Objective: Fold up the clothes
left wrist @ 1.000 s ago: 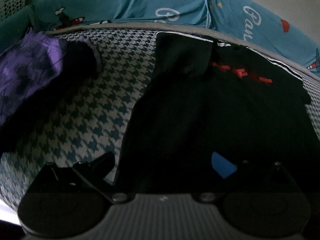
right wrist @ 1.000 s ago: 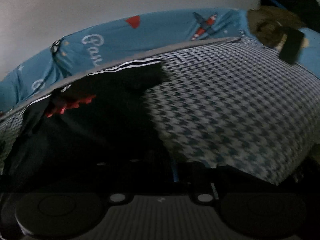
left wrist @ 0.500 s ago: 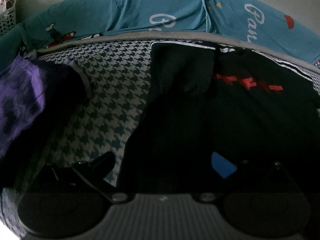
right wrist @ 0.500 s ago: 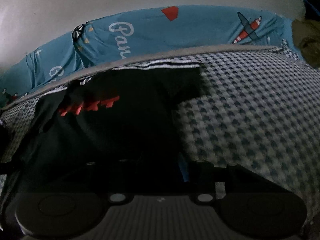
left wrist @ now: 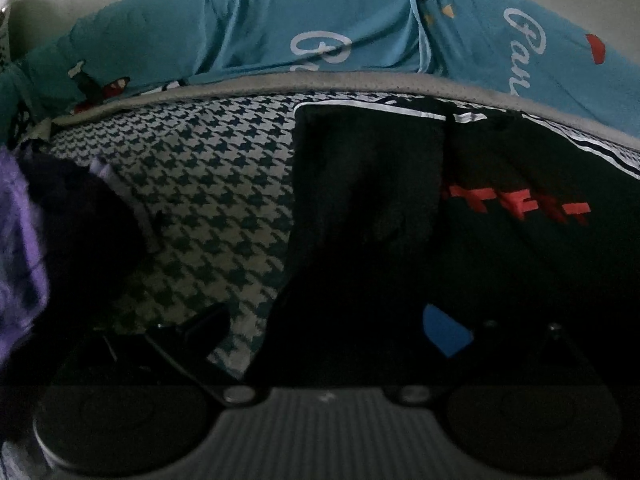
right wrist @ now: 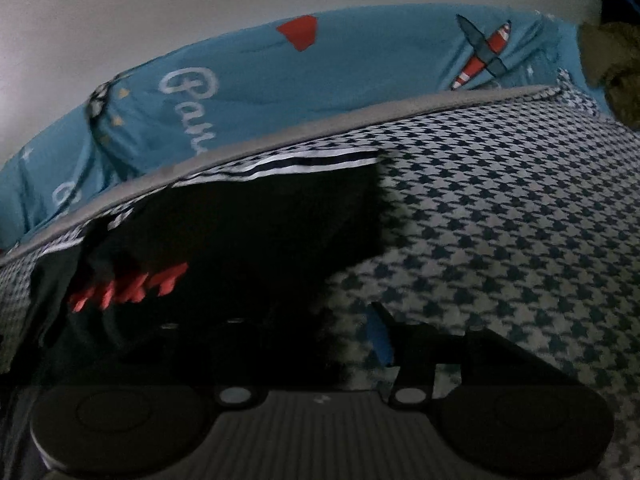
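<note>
A black garment [left wrist: 460, 248] with red lettering [left wrist: 520, 204] and white stripes at its far edge lies flat on the houndstooth surface [left wrist: 208, 200]. My left gripper [left wrist: 324, 320] is open wide and low over the garment's near left edge. Its left finger [left wrist: 204, 324] is over the patterned cloth, its blue-padded right finger [left wrist: 444, 332] over the black fabric. In the right wrist view the same garment [right wrist: 260, 232] fills the left half. My right gripper [right wrist: 320, 332] is open, narrower. Its blue pad [right wrist: 380, 336] is just off the garment's right edge; the left finger is lost in the dark.
A purple garment [left wrist: 20, 248] with a dark piece [left wrist: 80, 220] on it is heaped at the far left. Blue printed bedding [left wrist: 320, 20] is bunched along the far edge against a pale wall [right wrist: 200, 8]. An olive lump [right wrist: 612, 60] sits at the far right corner.
The left gripper has eased forward a little; the purple heap has slid toward the left edge of its view. The right gripper has shifted right, so its blue pad is now over houndstooth cloth.
</note>
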Demonstrator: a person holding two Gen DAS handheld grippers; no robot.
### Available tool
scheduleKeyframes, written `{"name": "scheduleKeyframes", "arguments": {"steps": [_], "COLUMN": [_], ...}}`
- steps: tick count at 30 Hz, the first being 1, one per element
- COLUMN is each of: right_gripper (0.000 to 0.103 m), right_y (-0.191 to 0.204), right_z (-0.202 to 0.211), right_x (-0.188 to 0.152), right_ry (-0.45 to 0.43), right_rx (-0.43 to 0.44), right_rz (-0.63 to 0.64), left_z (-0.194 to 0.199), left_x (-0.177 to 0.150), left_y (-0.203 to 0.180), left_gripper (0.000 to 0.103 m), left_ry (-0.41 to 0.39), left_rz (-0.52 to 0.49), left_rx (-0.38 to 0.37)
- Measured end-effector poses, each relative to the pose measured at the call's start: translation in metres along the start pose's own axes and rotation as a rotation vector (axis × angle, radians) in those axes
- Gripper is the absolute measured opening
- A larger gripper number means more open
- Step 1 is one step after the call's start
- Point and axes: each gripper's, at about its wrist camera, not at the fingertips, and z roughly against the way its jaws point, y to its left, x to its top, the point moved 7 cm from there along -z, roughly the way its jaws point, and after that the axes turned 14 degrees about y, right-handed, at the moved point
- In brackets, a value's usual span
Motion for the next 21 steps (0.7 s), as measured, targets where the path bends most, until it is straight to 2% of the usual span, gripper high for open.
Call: {"name": "scheduleKeyframes", "arguments": {"steps": [6, 12, 16, 21], "right_gripper": [0.055, 0.057, 0.062, 0.065], "right_y": [-0.015, -0.025, -0.033, -0.040], "right_z": [-0.020, -0.042, -0.055, -0.073], "right_x": [0.032, 0.060, 0.075, 0.089], "right_ry": [-0.043, -0.077, -0.099, -0.112], "right_rx": [-0.005, -0.006, -0.021, -0.022], "right_rz": [-0.078, -0.109, -0.127, -0.150], "left_z": [-0.011, -0.016, -0.020, -0.020], "left_x": [0.013, 0.024, 0.029, 0.036], "left_y": [-0.002, -0.003, 0.005, 0.015], "left_gripper": [0.103, 0.103, 0.103, 0.103], "left_ry": [0.008, -0.002, 0.010, -0.004], "left_rz": [-0.010, -0.023, 0.027, 0.089], "left_rx": [-0.001, 0.021, 0.029, 0.015]}}
